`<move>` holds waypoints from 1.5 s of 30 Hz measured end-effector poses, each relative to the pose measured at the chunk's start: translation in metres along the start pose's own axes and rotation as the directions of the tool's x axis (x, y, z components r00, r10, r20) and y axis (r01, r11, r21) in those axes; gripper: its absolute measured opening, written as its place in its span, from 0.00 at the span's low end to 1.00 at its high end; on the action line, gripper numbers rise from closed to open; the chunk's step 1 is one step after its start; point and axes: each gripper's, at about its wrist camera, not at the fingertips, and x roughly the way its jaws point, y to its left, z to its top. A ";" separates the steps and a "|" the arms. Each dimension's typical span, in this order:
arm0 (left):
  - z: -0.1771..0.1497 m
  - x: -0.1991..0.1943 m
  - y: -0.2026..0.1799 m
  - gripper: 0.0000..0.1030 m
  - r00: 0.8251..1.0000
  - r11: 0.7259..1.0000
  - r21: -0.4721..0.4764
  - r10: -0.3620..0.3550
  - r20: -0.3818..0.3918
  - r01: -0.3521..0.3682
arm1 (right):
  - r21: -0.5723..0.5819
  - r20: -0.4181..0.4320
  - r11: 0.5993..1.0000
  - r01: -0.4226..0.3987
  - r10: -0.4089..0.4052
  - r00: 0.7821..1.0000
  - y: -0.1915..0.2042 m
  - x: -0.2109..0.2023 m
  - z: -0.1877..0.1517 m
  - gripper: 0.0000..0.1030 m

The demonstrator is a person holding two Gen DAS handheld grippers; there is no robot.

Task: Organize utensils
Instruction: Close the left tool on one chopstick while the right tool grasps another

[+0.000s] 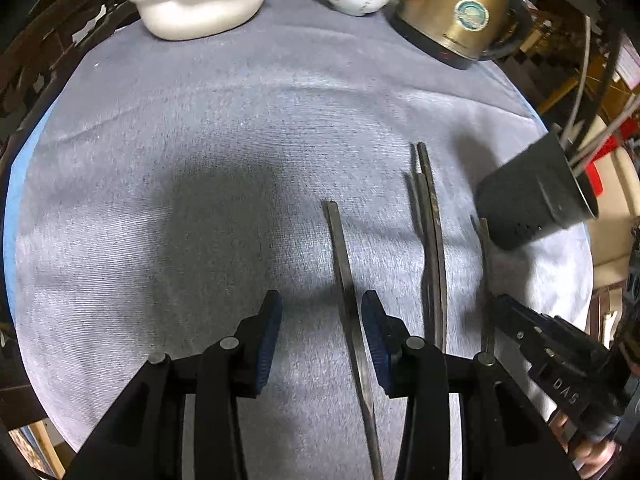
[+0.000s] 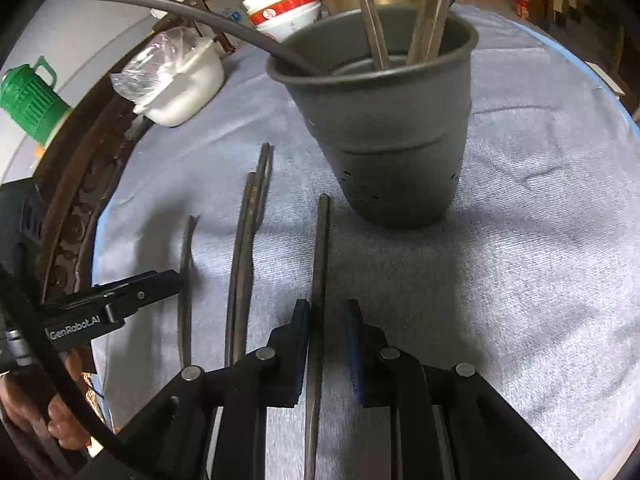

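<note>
Left gripper [image 1: 322, 320] points steeply down, jaws parted, pads pressing nothing. Right gripper [image 2: 328, 340] angled down beside it, jaws narrowly parted, pads clear. A hand [image 2: 60, 424] grips the left gripper's handle.

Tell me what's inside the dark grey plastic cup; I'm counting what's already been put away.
The dark grey plastic cup holds several upright utensils: a pale handle, brownish chopsticks, and a dark curved rod leaning over the rim. Their lower ends and the cup's bottom are hidden by its wall.

Holder [image 2: 384, 132] stands upright on surface [image 2: 540, 240], utensils inside. Loose chopsticks [image 2: 246, 248] lie left of it, side by side. Bowls [image 2: 286, 12] and kettle [image 1: 452, 8] behind.
</note>
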 end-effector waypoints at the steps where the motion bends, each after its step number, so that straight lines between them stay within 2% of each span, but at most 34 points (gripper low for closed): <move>1: 0.002 0.002 0.000 0.41 1.000 1.000 -0.005 0.004 -0.001 -0.004 | 0.001 0.003 1.000 0.008 -0.008 1.000 0.002 0.000 0.001 0.20; 8: 0.015 0.014 -0.006 0.40 0.999 0.999 -0.026 0.044 0.008 -0.044 | -0.008 -0.001 0.998 0.069 -0.069 0.998 0.010 0.006 0.013 0.18; 13: 0.023 0.022 -0.016 0.13 0.994 0.995 -0.010 0.100 0.037 -0.099 | -0.045 0.005 0.993 0.113 -0.113 0.994 0.017 0.010 0.018 0.10; 18: 0.023 0.024 -0.018 0.06 0.995 0.996 -0.029 0.082 0.053 -0.081 | -0.039 0.012 0.995 0.094 -0.094 0.996 0.015 0.006 0.014 0.06; 22: 0.016 0.012 -0.021 0.05 0.991 0.996 -0.030 0.086 0.101 -0.083 | -0.046 0.043 0.998 0.049 -0.047 0.998 0.012 -0.004 0.009 0.06; 29: 0.013 -0.005 -0.014 0.05 0.982 0.994 -0.035 0.103 0.158 -0.099 | -0.047 0.051 0.998 0.052 -0.050 0.997 0.014 -0.013 0.004 0.06; 35: 0.006 -0.001 -0.014 0.06 0.982 0.992 0.000 0.123 0.145 -0.124 | -0.028 0.008 0.997 0.071 -0.071 0.997 0.008 -0.007 -0.003 0.06; 45: 0.001 0.011 -0.020 0.06 0.980 0.985 0.043 0.159 0.116 -0.165 | -0.033 -0.012 0.997 0.071 -0.072 0.997 0.004 -0.011 -0.006 0.07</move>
